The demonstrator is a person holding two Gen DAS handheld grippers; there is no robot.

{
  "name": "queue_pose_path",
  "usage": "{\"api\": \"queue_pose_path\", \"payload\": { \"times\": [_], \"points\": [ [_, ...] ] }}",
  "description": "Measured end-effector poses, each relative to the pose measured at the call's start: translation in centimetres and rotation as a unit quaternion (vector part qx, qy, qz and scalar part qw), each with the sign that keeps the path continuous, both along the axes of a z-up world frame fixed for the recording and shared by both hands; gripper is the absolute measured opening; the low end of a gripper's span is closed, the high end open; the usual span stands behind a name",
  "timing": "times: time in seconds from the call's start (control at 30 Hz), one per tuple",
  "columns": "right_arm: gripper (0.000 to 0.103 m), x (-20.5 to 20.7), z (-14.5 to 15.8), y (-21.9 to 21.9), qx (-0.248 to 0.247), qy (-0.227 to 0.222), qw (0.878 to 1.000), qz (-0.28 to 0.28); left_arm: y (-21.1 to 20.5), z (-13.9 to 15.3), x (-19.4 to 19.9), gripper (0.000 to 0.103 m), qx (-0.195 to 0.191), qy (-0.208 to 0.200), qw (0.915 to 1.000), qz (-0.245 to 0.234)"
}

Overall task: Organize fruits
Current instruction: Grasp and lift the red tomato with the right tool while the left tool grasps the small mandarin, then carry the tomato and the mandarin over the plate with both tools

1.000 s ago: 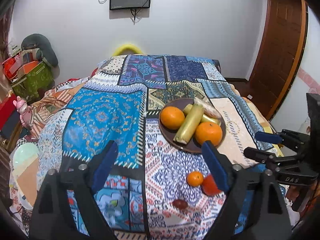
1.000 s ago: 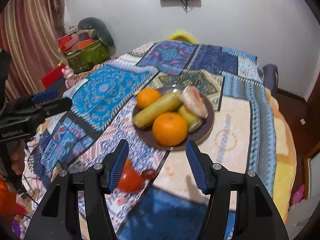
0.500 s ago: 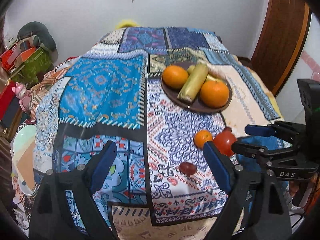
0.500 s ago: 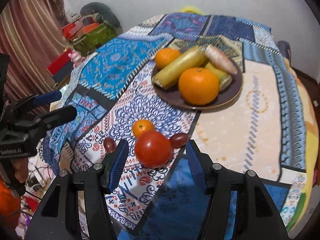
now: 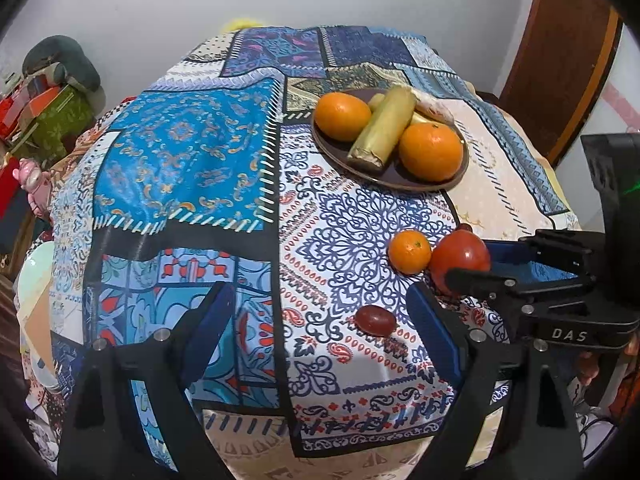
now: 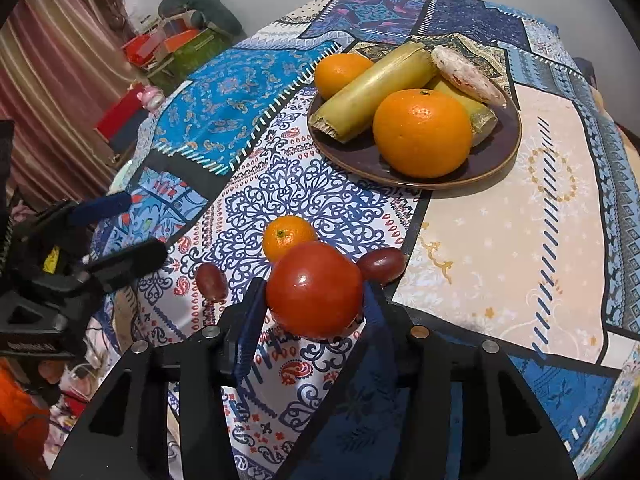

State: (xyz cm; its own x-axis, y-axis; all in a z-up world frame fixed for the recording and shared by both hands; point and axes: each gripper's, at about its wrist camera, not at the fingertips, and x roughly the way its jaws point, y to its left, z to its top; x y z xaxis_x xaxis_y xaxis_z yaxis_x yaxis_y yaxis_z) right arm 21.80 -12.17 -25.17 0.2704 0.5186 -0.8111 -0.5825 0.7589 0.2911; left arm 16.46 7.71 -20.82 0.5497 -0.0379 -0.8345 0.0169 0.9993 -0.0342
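Observation:
A red tomato (image 6: 315,289) sits on the patterned tablecloth between the fingers of my right gripper (image 6: 312,312), which has closed onto its sides; it also shows in the left wrist view (image 5: 460,260). A small orange (image 6: 289,236) lies just behind it, with one dark grape (image 6: 381,265) to its right and another (image 6: 212,282) to its left. A brown plate (image 6: 496,160) farther back holds two oranges (image 6: 422,133), a yellow-green stalk (image 6: 372,90) and a speckled piece. My left gripper (image 5: 320,320) is open and empty, near a grape (image 5: 375,320).
The table's front edge drops off just below both grippers. Boxes and bags (image 6: 176,44) are piled on the floor at the far left by a curtain. A wooden door (image 5: 560,60) stands at the right.
Both grippers have come nearer to the loose fruit. My right gripper's fingers have narrowed from wide open to closing around the tomato.

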Motion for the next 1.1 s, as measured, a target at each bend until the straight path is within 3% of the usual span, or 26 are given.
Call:
{"api": "queue_pose_path", "payload": {
  "times": [0.47,0.83,0.97,1.1],
  "points": [
    [0.044,0.9,4.0,-5.2,0.016,-0.071,0.995,-0.062,-3.3,-2.1,3.1,0.088,-0.023,0.038,0.9985,-0.033],
    [0.044,2.3,4.7,-8.8,0.026,-0.082,0.991,-0.105,-5.3,-4.2,5.5,0.053,-0.033,0.066,0.9961,-0.047],
    [0.044,2.5,4.4,-9.4,0.030,-0.078,0.990,-0.110,-5.6,-4.6,6.0,0.047,-0.031,0.063,0.9964,-0.047],
    [0.044,2.6,4.2,-9.6,0.032,-0.076,0.990,-0.111,-5.7,-4.5,6.2,0.034,-0.039,0.061,0.9959,-0.054]
  ]
}}
